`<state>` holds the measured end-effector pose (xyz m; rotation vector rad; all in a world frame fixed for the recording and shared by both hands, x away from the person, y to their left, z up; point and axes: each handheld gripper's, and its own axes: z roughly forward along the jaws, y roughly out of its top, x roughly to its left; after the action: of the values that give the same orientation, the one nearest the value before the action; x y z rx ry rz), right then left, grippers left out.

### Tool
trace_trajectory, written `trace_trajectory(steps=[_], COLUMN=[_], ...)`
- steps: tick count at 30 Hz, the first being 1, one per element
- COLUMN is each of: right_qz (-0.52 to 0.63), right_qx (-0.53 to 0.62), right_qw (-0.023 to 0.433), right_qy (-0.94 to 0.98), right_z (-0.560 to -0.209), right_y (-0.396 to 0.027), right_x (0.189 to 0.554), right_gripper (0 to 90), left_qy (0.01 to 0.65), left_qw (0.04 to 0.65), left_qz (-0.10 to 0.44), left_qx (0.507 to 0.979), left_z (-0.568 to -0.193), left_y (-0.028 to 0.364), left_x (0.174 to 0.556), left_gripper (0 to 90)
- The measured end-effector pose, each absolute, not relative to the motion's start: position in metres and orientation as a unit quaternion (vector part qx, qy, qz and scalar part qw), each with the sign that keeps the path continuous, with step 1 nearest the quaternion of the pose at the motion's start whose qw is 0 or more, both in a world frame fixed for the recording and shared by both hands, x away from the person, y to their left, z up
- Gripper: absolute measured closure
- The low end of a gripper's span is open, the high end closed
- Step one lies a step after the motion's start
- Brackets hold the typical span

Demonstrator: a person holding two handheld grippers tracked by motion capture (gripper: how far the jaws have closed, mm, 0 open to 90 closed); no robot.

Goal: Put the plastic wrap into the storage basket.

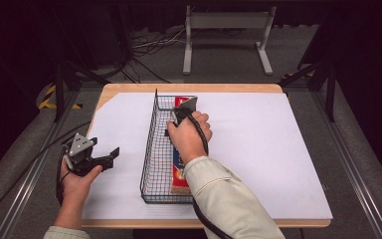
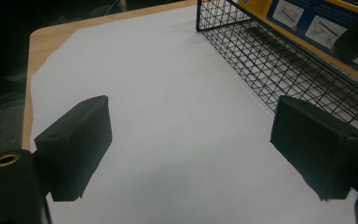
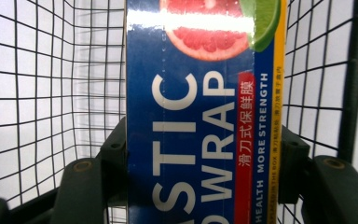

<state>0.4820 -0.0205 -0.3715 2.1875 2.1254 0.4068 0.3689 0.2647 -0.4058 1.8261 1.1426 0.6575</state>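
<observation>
- Glossy cardboard plastic wrap box (image 3: 200,121), long and rectangular, lies inside the black wire basket (image 1: 151,149) along its right wall.
- Right gripper (image 1: 181,115) pinches the box across its width, inside the basket.
- Left gripper (image 1: 107,157) spread, empty, over bare white sheet (image 1: 258,144) left of the basket; clear room there.
</observation>
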Motion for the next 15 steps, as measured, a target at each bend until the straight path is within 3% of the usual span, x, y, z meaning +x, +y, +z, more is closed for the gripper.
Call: trace_trajectory(steps=[15], right_qz=[0.122], right_qx=[0.714], right_qw=[0.034], right_qy=[0.689], right_z=[-0.3800], right_y=[-0.0126], right_x=[0.4812], right_gripper=[39.5], left_qy=[0.457], left_qw=[0.431], left_qz=[0.262], left_qx=[0.732], left_z=[-0.4060], left_y=[0.2640], left_x=[0.3681], left_gripper=[12.9])
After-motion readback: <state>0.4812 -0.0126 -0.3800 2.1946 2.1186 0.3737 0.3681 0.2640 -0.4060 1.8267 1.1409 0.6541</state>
